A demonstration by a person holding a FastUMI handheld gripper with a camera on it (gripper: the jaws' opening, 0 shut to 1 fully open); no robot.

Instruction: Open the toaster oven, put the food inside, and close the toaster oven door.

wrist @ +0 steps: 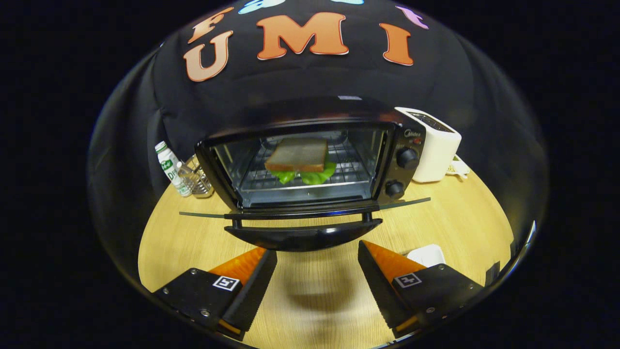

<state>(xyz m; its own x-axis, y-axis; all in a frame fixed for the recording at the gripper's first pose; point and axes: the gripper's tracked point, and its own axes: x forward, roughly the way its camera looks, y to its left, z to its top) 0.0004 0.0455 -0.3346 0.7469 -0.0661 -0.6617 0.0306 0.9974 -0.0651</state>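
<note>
A black toaster oven (406,145) stands on the wooden table (465,223) with its door (302,213) swung down flat toward me. Inside on the wire rack (353,167) lies a sandwich (298,157), a slice of toast over green lettuce. The door handle (302,236) juts out just ahead of my fingertips. My gripper (317,254) is open, its fingers spread wide below the handle, holding nothing.
A white pop-up toaster (436,145) stands to the right of the oven. To the oven's left are a small plastic bottle (170,167) and a wire holder (198,180). A white dish (426,254) peeks out behind my right finger.
</note>
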